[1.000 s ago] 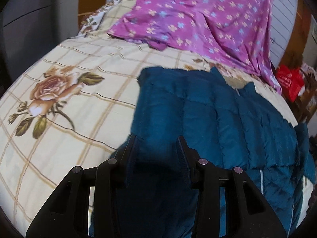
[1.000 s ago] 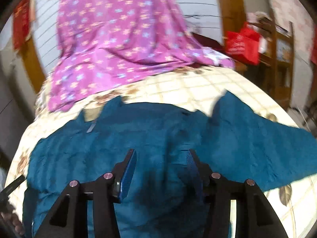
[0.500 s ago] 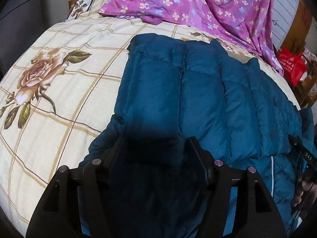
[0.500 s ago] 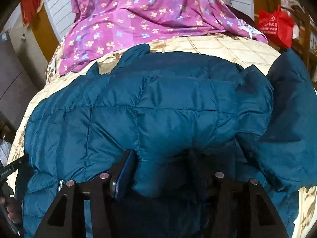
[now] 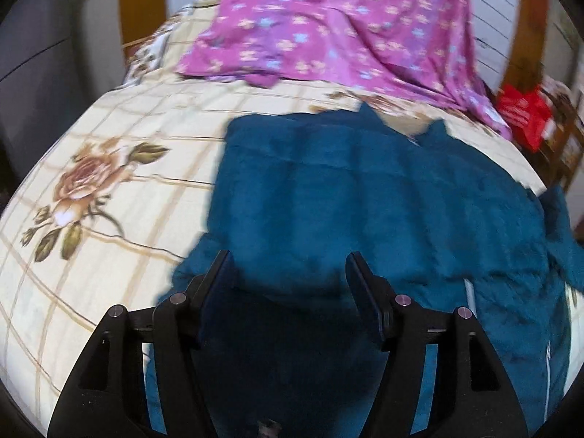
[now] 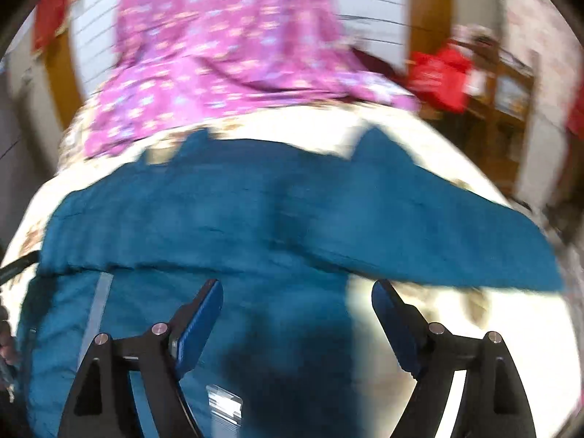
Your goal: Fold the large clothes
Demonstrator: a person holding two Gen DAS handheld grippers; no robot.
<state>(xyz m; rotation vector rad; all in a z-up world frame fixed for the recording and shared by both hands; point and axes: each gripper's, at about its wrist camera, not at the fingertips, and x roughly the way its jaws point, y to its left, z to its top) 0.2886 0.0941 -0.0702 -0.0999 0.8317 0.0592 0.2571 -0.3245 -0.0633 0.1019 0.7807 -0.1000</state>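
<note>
A teal quilted jacket (image 5: pixel 365 197) lies spread on the bed, collar towards the far end. In the right wrist view the jacket (image 6: pixel 226 219) stretches one sleeve (image 6: pixel 456 244) out to the right. My left gripper (image 5: pixel 288 259) hovers over the jacket's near left edge, open, with no cloth pinched between its fingers. My right gripper (image 6: pixel 297 286) hangs above the jacket's near right part beside the sleeve. Its jaws are opening and stand wide, and the pads press on nothing. A pale zip strip (image 6: pixel 96 303) runs down the jacket's left side.
The bed has a cream checked sheet (image 5: pixel 120 182) with a printed rose. A purple flowered cloth (image 5: pixel 339 25) covers its far end. A red bag (image 5: pixel 522 113) and wooden furniture (image 6: pixel 507 102) stand off the far right corner. A person's fingers (image 6: pixel 5 343) show at the left edge.
Half a second ago the jacket bulged up close between both grippers' jaws. Now it lies flatter and farther off, both grippers have drawn back, and the right jaws have spread wider.
</note>
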